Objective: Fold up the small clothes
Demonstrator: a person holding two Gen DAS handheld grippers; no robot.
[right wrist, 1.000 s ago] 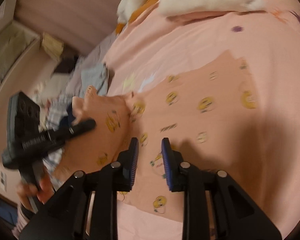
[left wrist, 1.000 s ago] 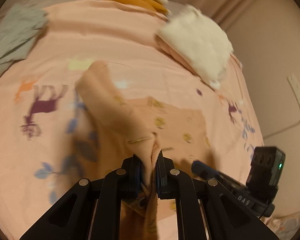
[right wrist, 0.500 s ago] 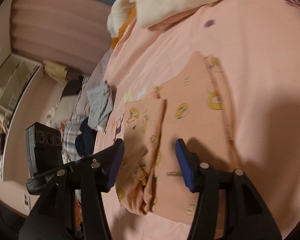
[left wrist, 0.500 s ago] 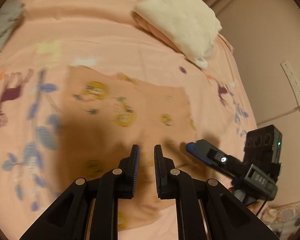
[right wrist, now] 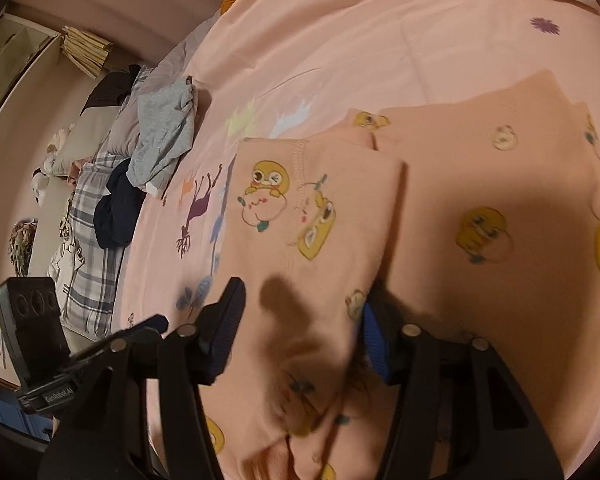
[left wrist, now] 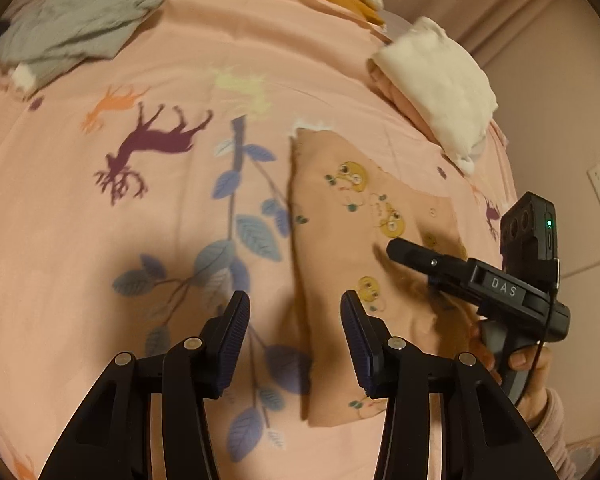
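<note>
Pink bedding [left wrist: 100,240] carried the peach garment [left wrist: 340,240] at frame centre; left gripper [left wrist: 296,320] and right gripper [right wrist: 300,316], jaws just opened and closed respectively, gaped empty, so snagging might undo its fold.

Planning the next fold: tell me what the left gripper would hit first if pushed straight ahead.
Likely the folded peach garment, at its left edge; the left gripper has its jaws open over that edge and the bedsheet. Depth is unclear.
</note>
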